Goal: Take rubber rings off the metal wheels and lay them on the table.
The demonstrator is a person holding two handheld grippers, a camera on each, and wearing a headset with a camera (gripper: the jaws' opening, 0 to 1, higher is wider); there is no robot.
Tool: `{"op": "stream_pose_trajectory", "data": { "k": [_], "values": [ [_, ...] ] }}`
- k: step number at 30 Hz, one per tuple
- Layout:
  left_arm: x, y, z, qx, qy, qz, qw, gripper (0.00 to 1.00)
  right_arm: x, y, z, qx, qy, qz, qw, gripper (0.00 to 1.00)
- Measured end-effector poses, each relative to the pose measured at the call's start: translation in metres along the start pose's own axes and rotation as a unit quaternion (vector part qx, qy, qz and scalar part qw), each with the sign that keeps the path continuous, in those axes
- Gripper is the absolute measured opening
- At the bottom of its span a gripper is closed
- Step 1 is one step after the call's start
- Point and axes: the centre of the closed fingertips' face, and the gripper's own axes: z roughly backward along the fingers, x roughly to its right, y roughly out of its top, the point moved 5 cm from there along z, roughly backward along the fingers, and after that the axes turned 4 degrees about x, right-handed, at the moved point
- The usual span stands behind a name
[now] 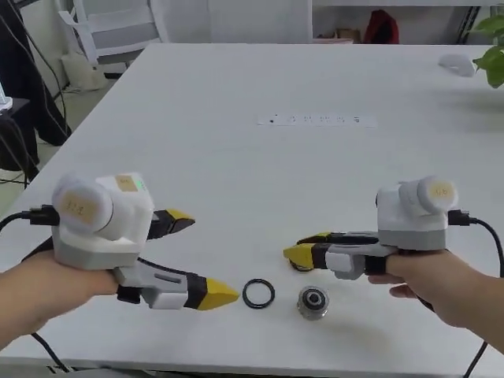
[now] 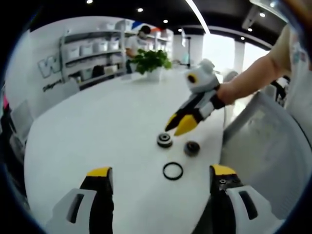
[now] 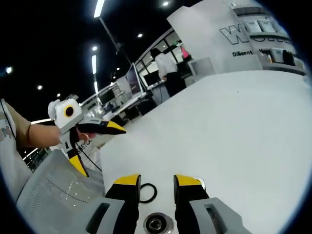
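Black ring (image 1: 258,294) lies just ahead of the left gripper (image 1: 211,255), jaws wide apart; right gripper (image 1: 299,246), jaws narrowly apart, hovers just beside a wheel (image 1: 313,301)

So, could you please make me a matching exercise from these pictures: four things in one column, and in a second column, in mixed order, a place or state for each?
Column A
1. loose black rubber ring
2. small round metal wheel
3. left gripper
4. right gripper

Column B
a. jaws wide apart, holding nothing
b. jaws only narrowly apart, holding nothing
c. lies flat on the white table, on no wheel
d. sits just right of the ring in the head view, near the table's front edge

Pairs: 1-c, 2-d, 3-a, 4-b
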Motion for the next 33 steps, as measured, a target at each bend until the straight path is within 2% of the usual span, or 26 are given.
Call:
{"op": "stream_pose_trajectory", "data": {
  "k": [9,16,33],
  "values": [
    [-0.006,0.008,-0.015,0.001,-0.002,-0.010,0.9999,0.80,0.016,0.002,0.015,0.012,-0.024,0.004,0.9996,0.27],
    [-0.012,0.005,-0.027,0.000,-0.002,-0.008,1.0000,0.78,0.025,-0.005,0.019,0.002,-0.038,0.022,0.9990,0.27],
    [-0.005,0.006,-0.059,-0.003,-0.017,-0.006,0.9998,0.72,0.036,-0.023,0.016,-0.024,-0.047,0.061,0.9967,0.26]
  ]
}}
